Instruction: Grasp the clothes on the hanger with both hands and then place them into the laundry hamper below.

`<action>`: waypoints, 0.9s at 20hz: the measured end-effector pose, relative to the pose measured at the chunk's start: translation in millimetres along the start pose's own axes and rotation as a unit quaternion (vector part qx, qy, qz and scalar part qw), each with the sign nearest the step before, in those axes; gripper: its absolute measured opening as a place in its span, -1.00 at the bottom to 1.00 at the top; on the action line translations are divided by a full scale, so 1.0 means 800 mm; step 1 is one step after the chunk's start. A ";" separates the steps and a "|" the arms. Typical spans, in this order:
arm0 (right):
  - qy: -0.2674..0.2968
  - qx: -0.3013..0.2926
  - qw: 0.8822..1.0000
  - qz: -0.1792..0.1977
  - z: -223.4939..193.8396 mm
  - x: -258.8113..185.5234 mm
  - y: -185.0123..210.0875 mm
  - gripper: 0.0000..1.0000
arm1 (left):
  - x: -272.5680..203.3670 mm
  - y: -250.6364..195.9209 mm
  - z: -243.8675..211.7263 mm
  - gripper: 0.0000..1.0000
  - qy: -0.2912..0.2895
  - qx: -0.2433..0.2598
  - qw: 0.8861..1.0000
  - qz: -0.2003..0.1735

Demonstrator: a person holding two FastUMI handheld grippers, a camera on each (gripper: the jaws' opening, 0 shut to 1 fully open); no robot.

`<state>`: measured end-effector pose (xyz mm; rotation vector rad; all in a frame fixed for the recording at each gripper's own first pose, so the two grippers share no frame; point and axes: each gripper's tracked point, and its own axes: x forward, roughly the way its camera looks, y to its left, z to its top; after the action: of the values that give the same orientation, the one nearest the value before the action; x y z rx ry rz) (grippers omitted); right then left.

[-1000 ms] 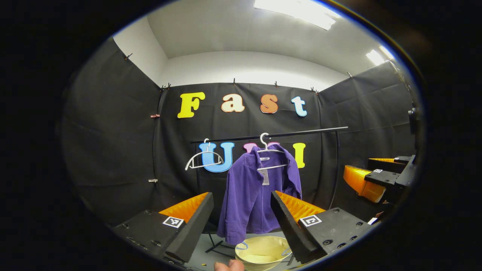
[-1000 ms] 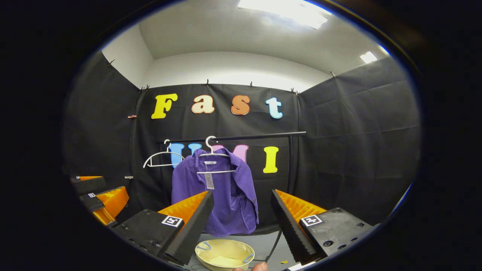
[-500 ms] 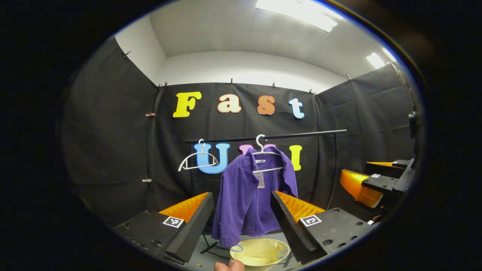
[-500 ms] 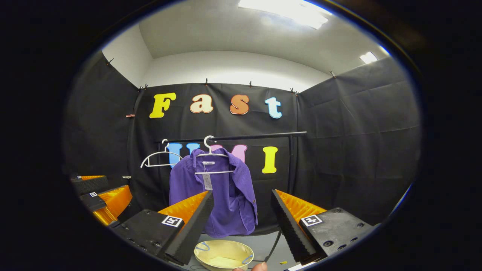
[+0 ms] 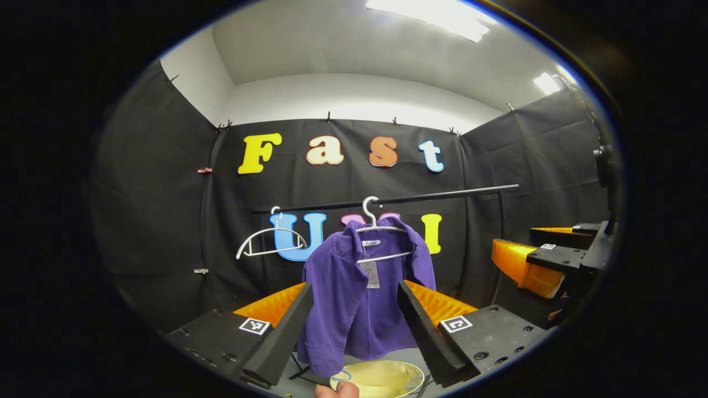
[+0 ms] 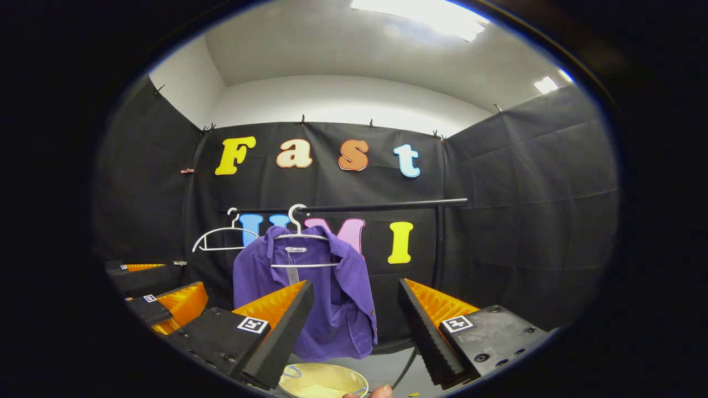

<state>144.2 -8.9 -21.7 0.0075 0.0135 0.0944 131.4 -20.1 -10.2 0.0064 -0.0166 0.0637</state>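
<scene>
Both views look forward and a little upward, from low down and at some distance, toward the rail [image 5: 387,200] on the back wall. They share the purple jacket [image 5: 359,298] and the hamper [image 6: 323,380]. The left gripper view stands left of the right one.

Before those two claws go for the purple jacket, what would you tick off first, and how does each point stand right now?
1. Left gripper open: ok, jaws spread wide.
2. Right gripper open: ok, also spread.
3. Purple jacket on its white hanger on the rail: ok.
4. Grippers touching the jacket: not ok, both are short of it.
5. Yellow hamper below the jacket: ok, it sits on the floor under the hem.
6. Empty hanger in the way: ok, it hangs off to the side.
</scene>
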 end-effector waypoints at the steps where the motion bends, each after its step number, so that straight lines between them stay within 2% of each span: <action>1: 0.001 0.000 1.000 0.008 -0.004 0.019 -0.001 0.95 | 0.017 -0.002 -0.002 0.92 0.001 -0.002 1.000 0.008; 7: 0.008 0.020 0.997 0.071 -0.041 0.132 0.015 0.96 | 0.124 0.006 -0.013 0.92 0.004 -0.004 0.997 0.079; 10: 0.014 0.020 0.995 0.098 -0.068 0.181 0.023 0.96 | 0.168 0.008 -0.038 0.92 0.020 -0.002 0.994 0.106; 15: 0.019 -0.004 0.996 0.092 -0.108 0.254 0.018 0.96 | 0.243 -0.001 -0.064 0.92 0.024 0.007 0.993 0.115; 18: 0.009 -0.005 0.996 0.089 -0.118 0.289 0.024 0.96 | 0.275 0.014 -0.068 0.92 0.018 0.014 0.990 0.141</action>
<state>371.1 33.0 -119.2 -0.0013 0.0313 0.2724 351.3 5.7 -61.1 0.0312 0.0196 0.3471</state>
